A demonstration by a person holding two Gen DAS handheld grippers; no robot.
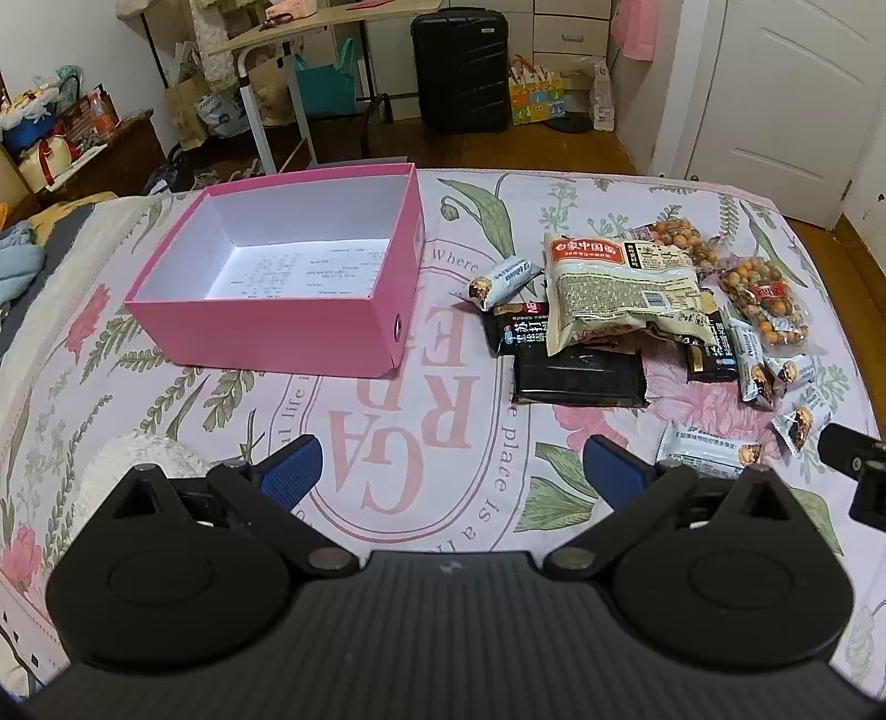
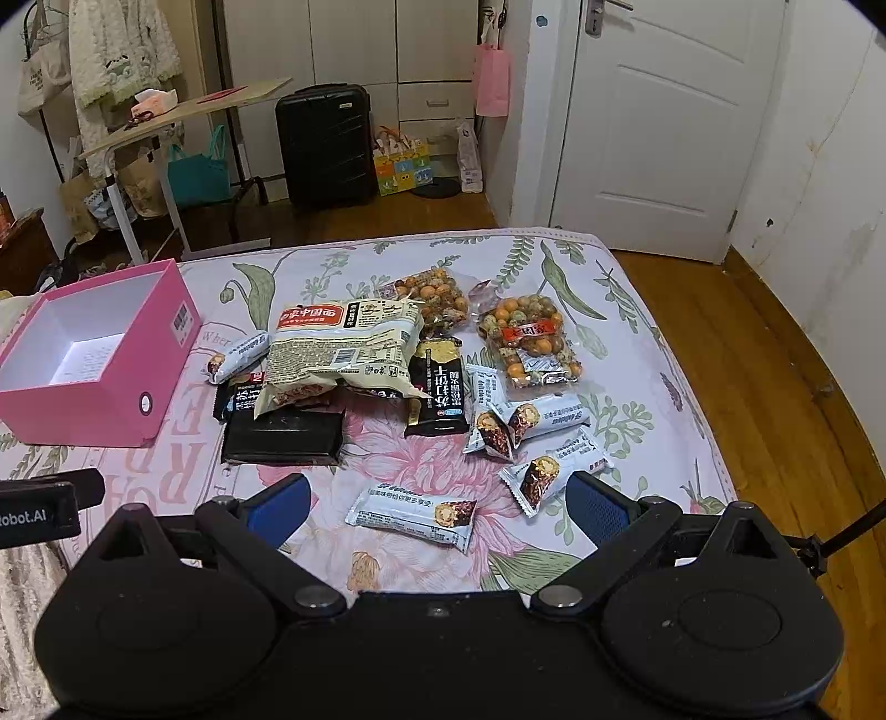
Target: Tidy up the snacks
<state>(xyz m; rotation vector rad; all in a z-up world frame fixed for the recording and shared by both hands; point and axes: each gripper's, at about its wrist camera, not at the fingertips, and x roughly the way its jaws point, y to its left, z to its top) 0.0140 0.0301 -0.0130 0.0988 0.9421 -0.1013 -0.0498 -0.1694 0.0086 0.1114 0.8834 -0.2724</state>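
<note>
An open pink box with a white inside holds only a printed sheet and sits on the bed's left side. To its right lies a snack pile: a big cream noodle bag, a black flat pack, black cracker packs, two clear bags of coloured nuts, and several small white bars. My left gripper is open over bare bedspread. My right gripper is open, just short of the nearest white bar.
The bed carries a floral spread with pink lettering. Beyond its far edge stand a black suitcase, a folding table, bags and a white door. Wooden floor runs along the bed's right side.
</note>
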